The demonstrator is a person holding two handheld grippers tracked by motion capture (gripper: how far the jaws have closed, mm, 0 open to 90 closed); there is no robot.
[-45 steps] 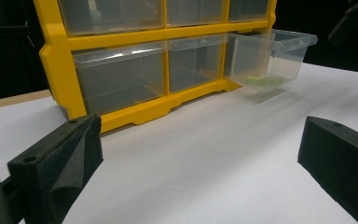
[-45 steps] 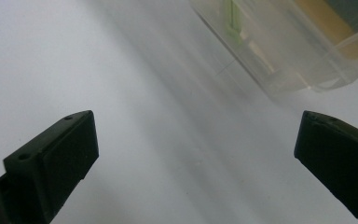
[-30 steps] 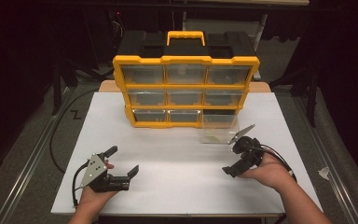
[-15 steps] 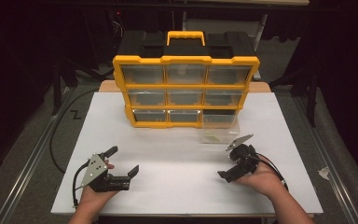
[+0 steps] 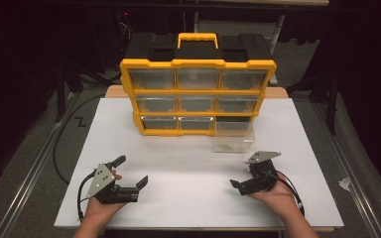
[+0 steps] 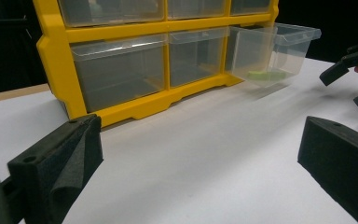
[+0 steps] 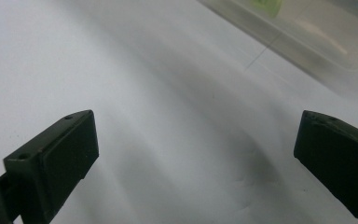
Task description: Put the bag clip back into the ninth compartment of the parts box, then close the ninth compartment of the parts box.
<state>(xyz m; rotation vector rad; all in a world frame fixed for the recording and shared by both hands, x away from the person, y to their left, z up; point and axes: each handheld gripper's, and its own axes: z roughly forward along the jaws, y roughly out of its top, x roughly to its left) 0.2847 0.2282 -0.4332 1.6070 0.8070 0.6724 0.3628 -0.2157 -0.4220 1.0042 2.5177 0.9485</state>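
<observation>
high view: a clear plastic drawer point(image 5: 234, 139) is seen pulled out of the bottom right slot of a yellow parts organizer point(image 5: 197, 96), its rear still within the frame and its front resting over the white tabletop point(image 5: 188, 198). a small green item point(image 6: 260, 74) is noted on the drawer floor in the left gripper view; its kind cannot be told. the right gripper point(image 5: 250, 174) is held just in front of the drawer, apart from it, low over the table, its jaws spread wide with nothing between them; the same wide gap is confirmed in the right gripper view, where the drawer's lower edge point(image 7: 307, 37) is seen ahead. the left gripper point(image 5: 131, 171) is held at the near left of the table, well apart from the drawer, jaws likewise spread and empty. the organizer is stood upright at the far middle of the table, with a yellow carry handle point(image 5: 197, 38) on top and the remaining drawers closed. a black cable point(image 5: 59, 144) is trailed off the left edge.
</observation>
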